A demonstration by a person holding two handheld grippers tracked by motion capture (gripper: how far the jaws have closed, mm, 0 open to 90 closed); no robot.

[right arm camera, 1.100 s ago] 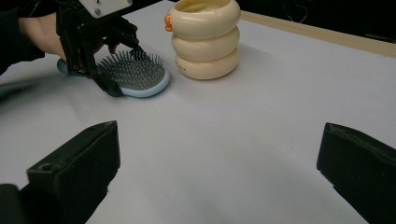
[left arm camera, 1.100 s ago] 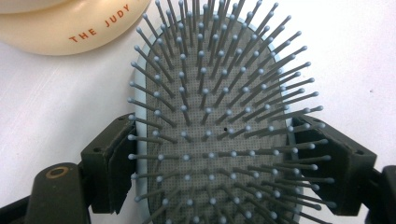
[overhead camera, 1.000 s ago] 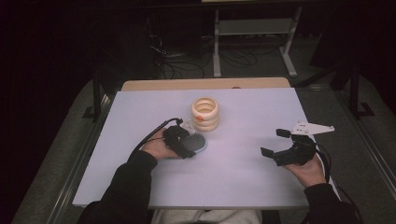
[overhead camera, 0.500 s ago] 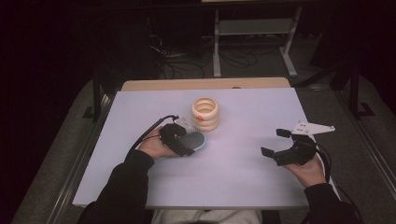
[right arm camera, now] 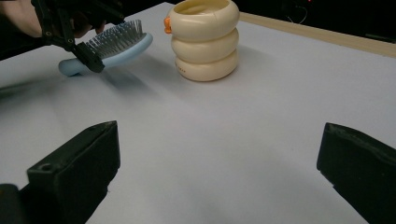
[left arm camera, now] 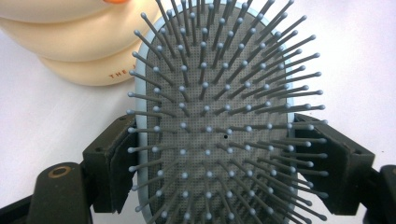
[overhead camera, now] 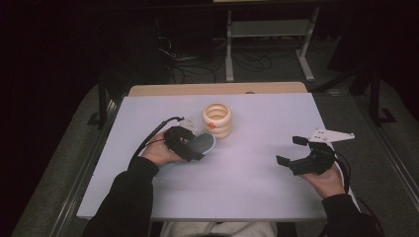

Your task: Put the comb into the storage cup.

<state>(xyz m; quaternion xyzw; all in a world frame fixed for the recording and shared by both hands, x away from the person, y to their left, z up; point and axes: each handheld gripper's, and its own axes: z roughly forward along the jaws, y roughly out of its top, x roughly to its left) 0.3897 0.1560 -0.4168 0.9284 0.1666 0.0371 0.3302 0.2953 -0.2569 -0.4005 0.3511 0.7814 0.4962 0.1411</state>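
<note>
A light-blue hairbrush [overhead camera: 201, 143] with grey bristles is clamped by its head between the jaws of my left gripper [overhead camera: 188, 144], left of the table's middle. In the left gripper view the hairbrush [left arm camera: 215, 116] faces bristles-up, and the left gripper [left arm camera: 224, 163] presses on both long edges of the head. The right gripper view shows the hairbrush [right arm camera: 116, 44] tilted, head raised over its shadow. Just beyond the brush stands a cream ringed container [overhead camera: 217, 118] with an orange spot on its side. My right gripper [overhead camera: 294, 151] stands open at the right, nothing between its jaws.
The white table [overhead camera: 257, 197] has a wooden strip [overhead camera: 217, 89] along its far edge. The ringed container [right arm camera: 205, 39] stands open-topped, close to the brush tip. Dark floor, cables and a metal stand [overhead camera: 267, 29] lie beyond the table.
My left gripper has shifted slightly left and away with the brush in it, the head lifting a little. The right gripper has stayed put.
</note>
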